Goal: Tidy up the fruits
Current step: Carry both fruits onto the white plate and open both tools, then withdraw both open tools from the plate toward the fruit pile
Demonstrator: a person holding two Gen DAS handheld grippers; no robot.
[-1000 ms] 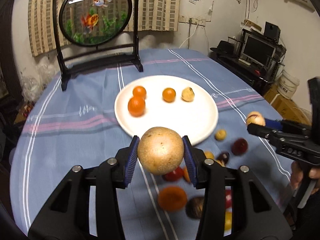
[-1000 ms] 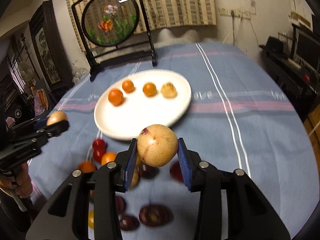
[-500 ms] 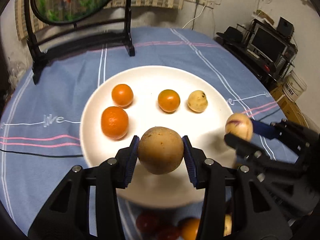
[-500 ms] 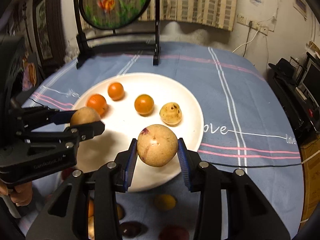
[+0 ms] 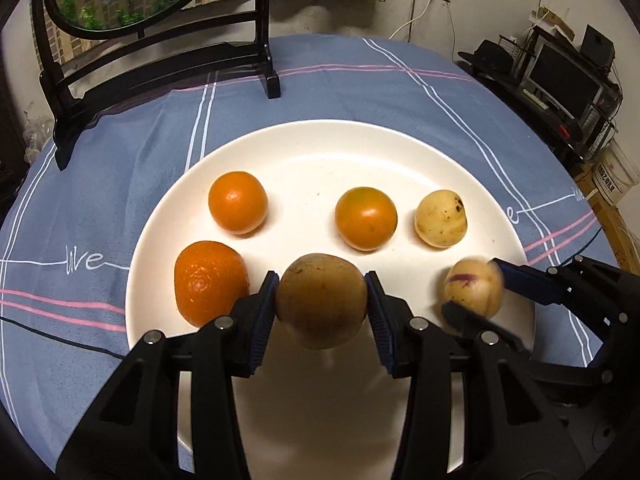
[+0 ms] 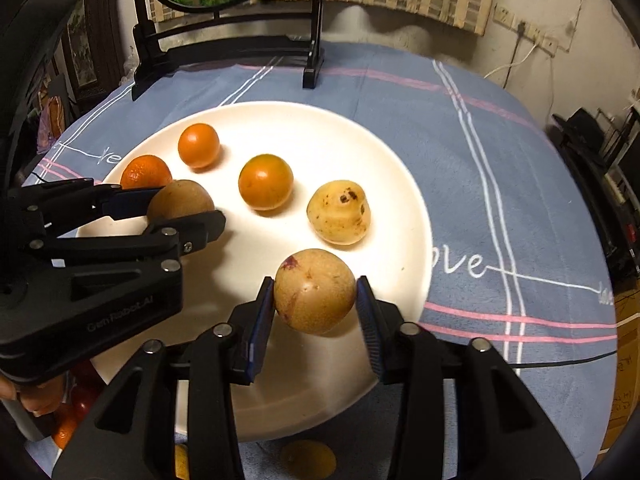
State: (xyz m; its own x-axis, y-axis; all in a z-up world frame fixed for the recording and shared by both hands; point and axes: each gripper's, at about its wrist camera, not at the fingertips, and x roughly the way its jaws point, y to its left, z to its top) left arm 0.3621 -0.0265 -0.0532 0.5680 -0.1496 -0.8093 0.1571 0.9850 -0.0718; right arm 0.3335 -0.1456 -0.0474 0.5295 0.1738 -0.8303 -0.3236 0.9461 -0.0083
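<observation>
Both of our hand-held grippers have moved forward over the white plate (image 5: 460, 168) since a moment ago, when they hung back above the loose fruit on the blue striped tablecloth (image 5: 360, 80). Our left hand-held gripper (image 5: 321, 307) pinches a round brown fruit (image 5: 322, 306) between its blue pads, holding it above the plate's near half, just right of a rough-skinned mandarin (image 5: 210, 282). Our right hand-held gripper (image 6: 315, 291) grips a yellow fruit with purple streaks (image 6: 315, 290), poised above the plate's near right part, close in front of a spotted yellow fruit (image 6: 339, 212). Also on the plate we see two smooth orange fruits: one at the back left (image 5: 238, 202), one in the middle (image 5: 366, 218). From the right wrist view, a few leftover fruits (image 6: 308, 460) show on the worktop beside the plate's near rim. Beyond the plate stands a round goldfish screen on a black stand (image 5: 160, 56).
</observation>
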